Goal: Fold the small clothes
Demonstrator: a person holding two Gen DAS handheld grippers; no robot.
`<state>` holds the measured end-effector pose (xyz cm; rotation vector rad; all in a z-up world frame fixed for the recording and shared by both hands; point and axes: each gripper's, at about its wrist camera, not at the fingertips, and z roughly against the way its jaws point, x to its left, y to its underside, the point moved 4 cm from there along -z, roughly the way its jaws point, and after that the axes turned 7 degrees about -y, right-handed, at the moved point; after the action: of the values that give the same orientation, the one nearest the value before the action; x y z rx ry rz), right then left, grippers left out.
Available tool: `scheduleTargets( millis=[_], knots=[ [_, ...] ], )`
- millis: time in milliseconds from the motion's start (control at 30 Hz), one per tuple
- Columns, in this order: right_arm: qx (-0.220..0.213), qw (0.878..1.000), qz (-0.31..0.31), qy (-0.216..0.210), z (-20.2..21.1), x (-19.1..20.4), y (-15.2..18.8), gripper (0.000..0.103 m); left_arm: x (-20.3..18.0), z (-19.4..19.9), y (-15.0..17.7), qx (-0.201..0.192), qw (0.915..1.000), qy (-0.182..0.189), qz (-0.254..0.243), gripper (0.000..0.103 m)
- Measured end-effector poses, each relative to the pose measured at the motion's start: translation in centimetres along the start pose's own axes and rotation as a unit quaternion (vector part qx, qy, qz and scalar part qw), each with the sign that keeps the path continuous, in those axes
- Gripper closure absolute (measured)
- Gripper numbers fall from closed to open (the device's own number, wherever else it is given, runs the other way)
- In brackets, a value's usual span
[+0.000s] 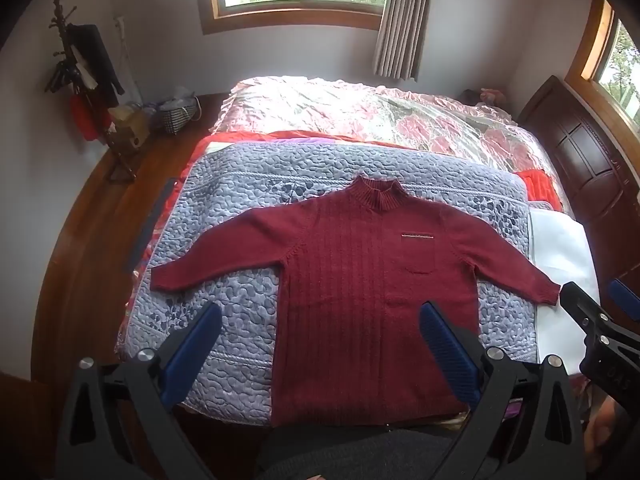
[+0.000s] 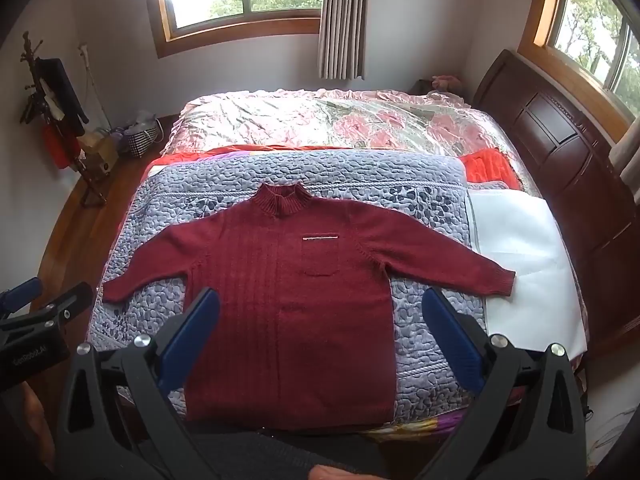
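The left tool point(image 1: 320, 334) hangs above the near edge of the bed with its blue-padded fingers point(image 1: 192, 354) spread wide, gripping and touching nothing. The right tool point(image 2: 320, 328) is the same: fingers far apart, empty, held clear of the cloth.

Beyond both lies the dark red knit sweater point(image 2: 292, 304), front up on a lilac quilted blanket point(image 2: 432, 320) at the foot of the bed. Its high collar point(image 2: 282, 200) points away toward the window, its hem sits at the near edge, and both sleeves stretch out flat to either side, the right-hand cuff point(image 2: 502, 280) reaching onto a white sheet point(image 2: 528, 264).

Judging by this, no fold has been made. The garment is only smoothed and spread, so sleeves and body all remain to be folded.
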<state>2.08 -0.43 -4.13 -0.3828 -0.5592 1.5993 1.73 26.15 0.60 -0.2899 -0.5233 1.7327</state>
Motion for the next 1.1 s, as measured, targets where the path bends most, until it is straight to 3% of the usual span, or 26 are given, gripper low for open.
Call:
scheduleTargets(
  millis=[1100],
  knots=[
    [-0.001,1.0,-0.003,0.003,-0.27,-0.29,0.2,0.003,-0.77,-0.35,-0.06,0.0,0.9999,-0.002,-0.01,0.004]
  ],
)
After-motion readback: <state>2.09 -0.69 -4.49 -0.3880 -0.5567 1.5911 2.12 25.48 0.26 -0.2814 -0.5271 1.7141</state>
